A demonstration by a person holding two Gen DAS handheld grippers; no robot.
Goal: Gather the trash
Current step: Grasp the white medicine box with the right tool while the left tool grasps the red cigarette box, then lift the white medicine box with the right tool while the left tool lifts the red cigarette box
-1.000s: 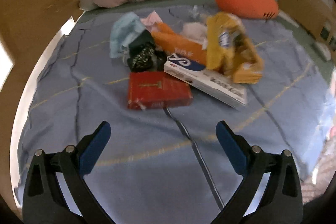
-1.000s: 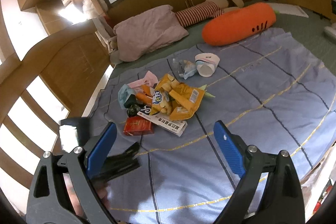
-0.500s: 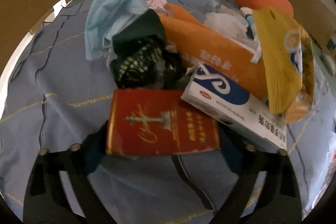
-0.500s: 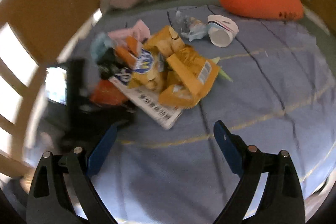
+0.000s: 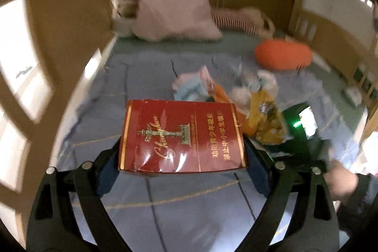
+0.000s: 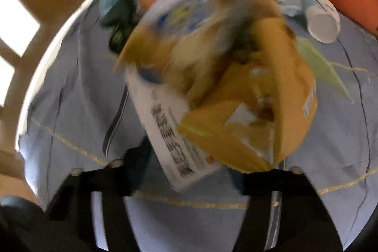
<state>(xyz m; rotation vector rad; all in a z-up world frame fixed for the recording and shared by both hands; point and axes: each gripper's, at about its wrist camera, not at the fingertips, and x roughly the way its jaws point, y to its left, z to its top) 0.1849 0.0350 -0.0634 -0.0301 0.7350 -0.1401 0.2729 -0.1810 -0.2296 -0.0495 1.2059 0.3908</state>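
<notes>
Left wrist view shows the red pack point(image 5: 182, 136) clamped by its two short ends between the left gripper point(image 5: 182, 164) fingers, lifted clear of the blue sheet point(image 5: 132, 77) with its printed face toward the camera. It looks like a light, stiff carton in glossy film, so it may slip if the squeeze loosens, and crush if pressed hard; the end-to-end hold seems sound. Beyond it, the remaining trash pile point(image 5: 236, 96) lies on the sheet, with an orange cushion point(image 5: 283, 57) and a pink pillow point(image 5: 174, 13) further back. In the right wrist view, heavily blurred, the right gripper point(image 6: 189, 171) sits low at the pile, its fingers flanking a white box point(image 6: 172, 134) overlapped by a yellow bag point(image 6: 236, 98); I cannot tell whether it has closed. The box appears rigid and best taken across its narrow width, whereas the bag is thin, crinkly and likely to slide off. A paper cup point(image 6: 323, 20) lies just beyond.
</notes>
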